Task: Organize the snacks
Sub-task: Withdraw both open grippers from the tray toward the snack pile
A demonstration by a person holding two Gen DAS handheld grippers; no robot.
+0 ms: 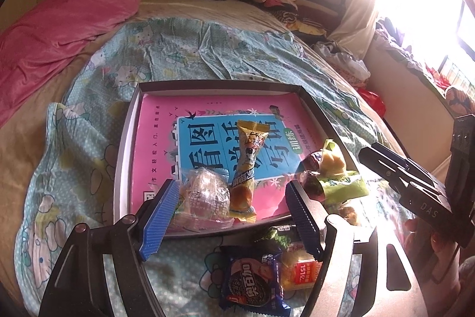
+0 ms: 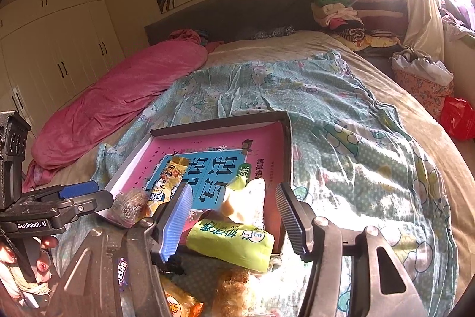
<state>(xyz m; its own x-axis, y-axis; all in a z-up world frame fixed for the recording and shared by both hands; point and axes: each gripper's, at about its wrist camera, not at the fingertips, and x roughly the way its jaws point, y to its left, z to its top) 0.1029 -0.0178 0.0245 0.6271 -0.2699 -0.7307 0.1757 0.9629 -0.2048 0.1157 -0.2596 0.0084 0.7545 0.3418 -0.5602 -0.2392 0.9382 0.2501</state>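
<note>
On the bed, nearest to the person, several wrapped snacks lie loose on the cartoon-print sheet (image 1: 89, 144): a dark blue cookie pack (image 1: 252, 278) and an orange-labelled bun pack (image 1: 299, 269), both just in front of the box.

The left gripper (image 1: 230, 213) hangs over the near edge of the shallow box (image 1: 124, 144). Its blue pads (image 1: 161, 216) stand wide apart and press on nothing. Between them, a little toward the left pad, sits a clear-wrapped round pastry (image 1: 204, 198), inside the box.

The right gripper (image 2: 231, 216) is at the box's near right corner, jaws moderately apart and not pressing. The green milk-bread packet (image 2: 234, 239) lies between and below them, across the box rim, its long axis running left to right, crosswise to the fingers.

Further in, a yellow snack pack (image 1: 248, 168) lies on the pink book cover (image 1: 166, 138), pointing away from the person.

I think the loose packs are next; the dark blue one lies nearer to the left gripper, below and behind its fingertips.
</note>
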